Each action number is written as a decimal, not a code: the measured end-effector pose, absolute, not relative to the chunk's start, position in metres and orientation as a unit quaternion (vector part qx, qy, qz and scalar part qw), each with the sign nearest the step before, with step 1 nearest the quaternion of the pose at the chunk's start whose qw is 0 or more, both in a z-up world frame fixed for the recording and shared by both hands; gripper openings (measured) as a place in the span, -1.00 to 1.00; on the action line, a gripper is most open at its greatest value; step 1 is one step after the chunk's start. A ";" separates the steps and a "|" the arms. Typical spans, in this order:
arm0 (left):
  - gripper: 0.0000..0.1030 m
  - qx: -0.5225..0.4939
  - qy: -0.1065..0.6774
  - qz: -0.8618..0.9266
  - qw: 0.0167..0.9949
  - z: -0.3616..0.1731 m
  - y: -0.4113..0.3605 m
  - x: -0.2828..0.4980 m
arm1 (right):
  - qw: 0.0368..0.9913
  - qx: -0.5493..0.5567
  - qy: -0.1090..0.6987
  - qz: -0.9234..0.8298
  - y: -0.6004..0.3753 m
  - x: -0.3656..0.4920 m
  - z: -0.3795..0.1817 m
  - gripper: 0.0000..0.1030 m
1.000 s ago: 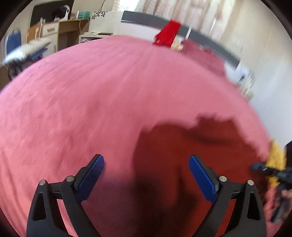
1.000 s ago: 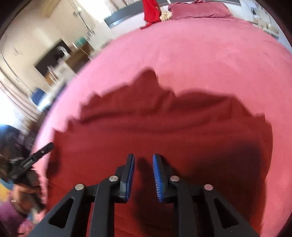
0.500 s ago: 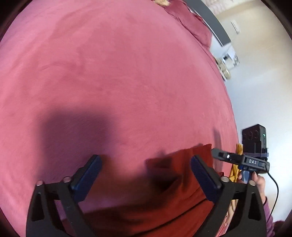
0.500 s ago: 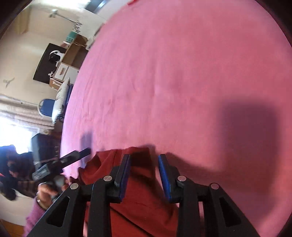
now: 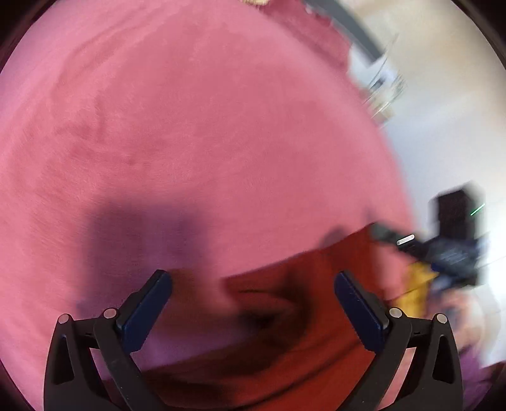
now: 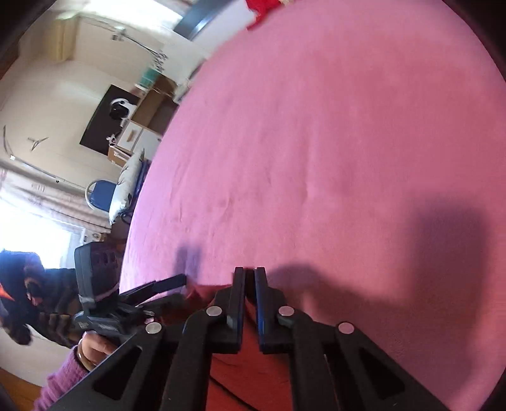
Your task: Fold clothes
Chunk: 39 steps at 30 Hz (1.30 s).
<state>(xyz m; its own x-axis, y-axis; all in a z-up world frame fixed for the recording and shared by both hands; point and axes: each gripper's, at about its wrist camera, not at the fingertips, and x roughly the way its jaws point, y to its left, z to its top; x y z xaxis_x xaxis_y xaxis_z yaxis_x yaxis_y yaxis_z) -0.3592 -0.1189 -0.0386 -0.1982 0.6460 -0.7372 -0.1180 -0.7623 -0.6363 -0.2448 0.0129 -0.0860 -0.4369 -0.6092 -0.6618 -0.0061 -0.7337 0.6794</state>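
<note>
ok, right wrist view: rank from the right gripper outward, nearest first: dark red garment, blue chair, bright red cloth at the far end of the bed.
1. Dark red garment: at the right gripper, between its fingers.
2. Blue chair: off the pink bed, left.
3. Bright red cloth: far end, top.

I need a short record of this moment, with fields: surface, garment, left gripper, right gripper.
surface: pink bed cover, spread wide
garment: dark red cloth lying at the near edge of the bed
left gripper: open, fingers wide apart above the cloth
right gripper: shut, pads nearly together at the cloth's edge; grip on fabric unclear
</note>
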 end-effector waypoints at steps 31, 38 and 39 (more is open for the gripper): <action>1.00 -0.663 -0.266 0.652 0.254 -0.054 -0.055 -0.385 | 0.244 0.439 -0.460 -0.732 0.011 -0.246 -0.115 -0.86; 0.99 -0.661 -0.298 0.634 0.270 -0.058 -0.049 -0.380 | 0.238 0.481 -0.422 -0.731 0.003 -0.251 -0.116 -0.76; 0.99 -0.659 -0.307 0.633 0.265 -0.060 -0.049 -0.378 | 0.226 0.499 -0.394 -0.738 0.001 -0.250 -0.116 -0.52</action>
<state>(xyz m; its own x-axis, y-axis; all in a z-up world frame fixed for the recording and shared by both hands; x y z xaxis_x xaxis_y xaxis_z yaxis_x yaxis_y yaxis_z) -0.3783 -0.0494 -0.0604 0.0088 0.7407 -0.6717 0.0696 -0.6706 -0.7386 -0.2498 0.0006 -0.1163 -0.4000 -0.7273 -0.5577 -0.0589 -0.5868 0.8076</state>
